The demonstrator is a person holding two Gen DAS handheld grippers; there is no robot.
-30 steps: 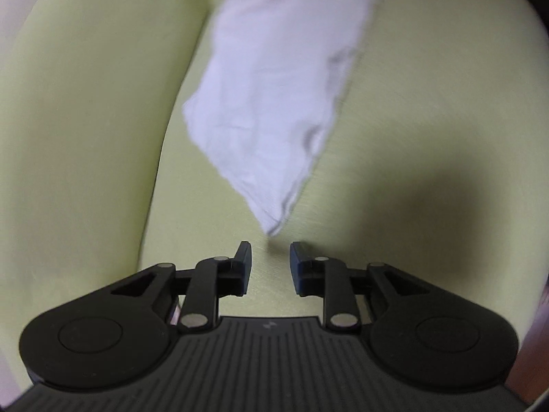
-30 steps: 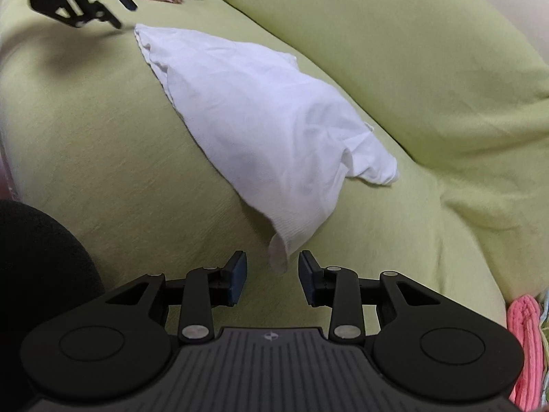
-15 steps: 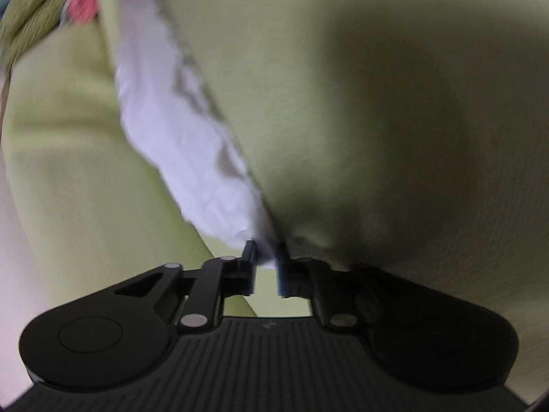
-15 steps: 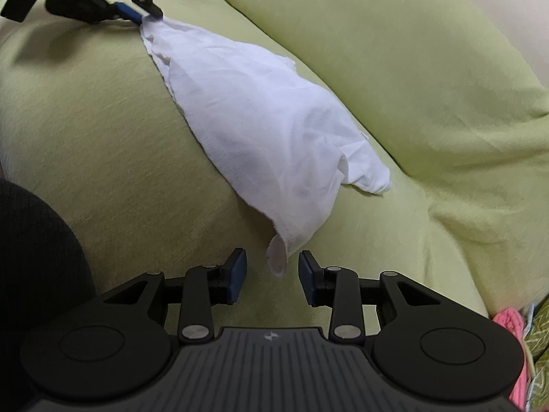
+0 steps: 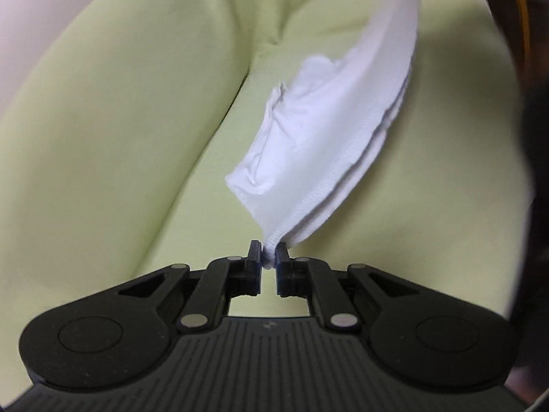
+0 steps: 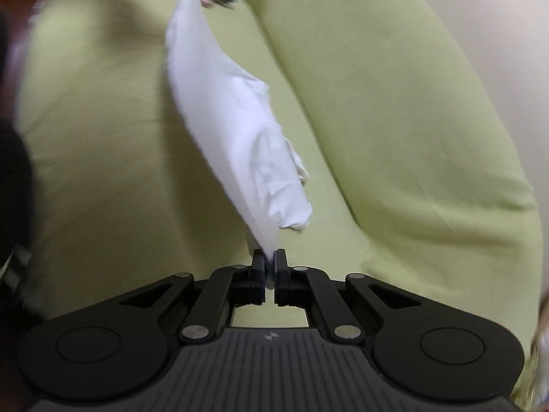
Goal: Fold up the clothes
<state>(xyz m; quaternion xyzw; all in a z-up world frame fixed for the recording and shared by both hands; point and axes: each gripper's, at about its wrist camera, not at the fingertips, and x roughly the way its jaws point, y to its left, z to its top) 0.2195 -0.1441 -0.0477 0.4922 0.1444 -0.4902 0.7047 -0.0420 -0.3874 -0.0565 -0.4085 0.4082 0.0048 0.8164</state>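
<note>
Two corners of the white garment point(image 5: 329, 130) are pinched, one in the left gripper point(image 5: 269, 257), one in the right gripper point(image 6: 271, 267), cloth raised above the green sofa point(image 6: 103, 171); no fold made yet, folding remains.

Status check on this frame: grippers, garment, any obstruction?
Left gripper shut on one corner of white garment. Right gripper shut on the opposite corner. Garment stretched between them above green sofa. Nothing in the way.
</note>
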